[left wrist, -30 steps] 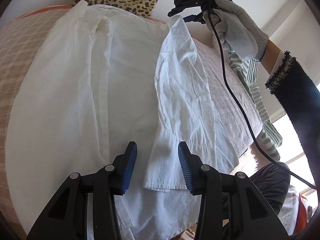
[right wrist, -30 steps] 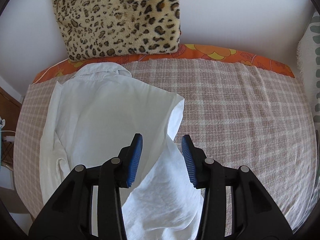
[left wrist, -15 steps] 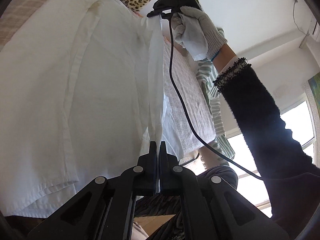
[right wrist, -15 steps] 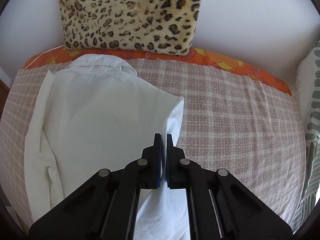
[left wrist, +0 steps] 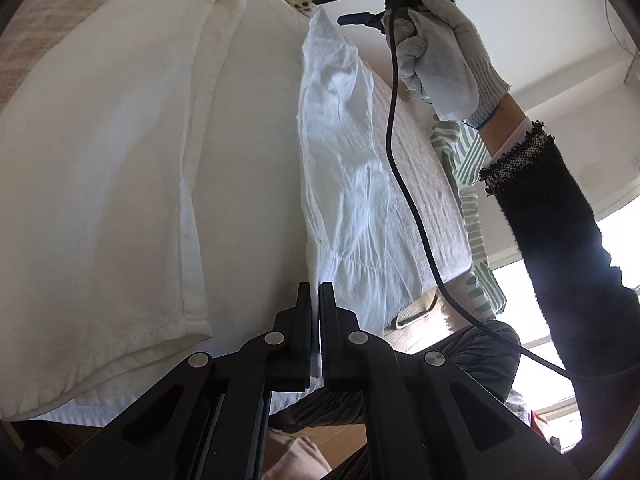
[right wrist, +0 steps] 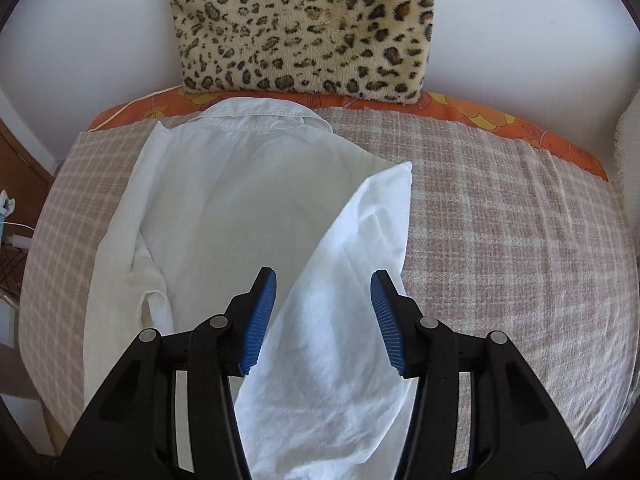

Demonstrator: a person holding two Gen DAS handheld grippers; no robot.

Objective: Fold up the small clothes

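White cotton shirt (right wrist: 224, 216), collar toward the leopard-print cushion (right wrist: 304, 24), lying flat on the checked bed cover (right wrist: 500, 240).

Item: right sleeve (right wrist: 340, 320), drawn diagonally over the shirt body, shoulder corner near the bed's middle.

Left claw (left wrist: 319, 320): clamped on the sleeve's cuff edge, cloth pinched between the pads.

Right claw (right wrist: 323, 320): jaws have just been opening; sleeve cloth lies between them, pads clear of it. Gloved hand (left wrist: 444, 60) carries this claw above the sleeve's upper end in the left wrist view.

Step, as judged: sleeve fold-in, upper end let go, cuff end held.

Next move, as judged: lay the cuff down along the shirt body, smooth, then release.

Edges: hem (left wrist: 120, 356) sits at the near bed edge; a slack cuff could slide off there.

Open room: wide bare cover to the shirt's right; cable (left wrist: 404, 184) trails beside the sleeve and could snag.
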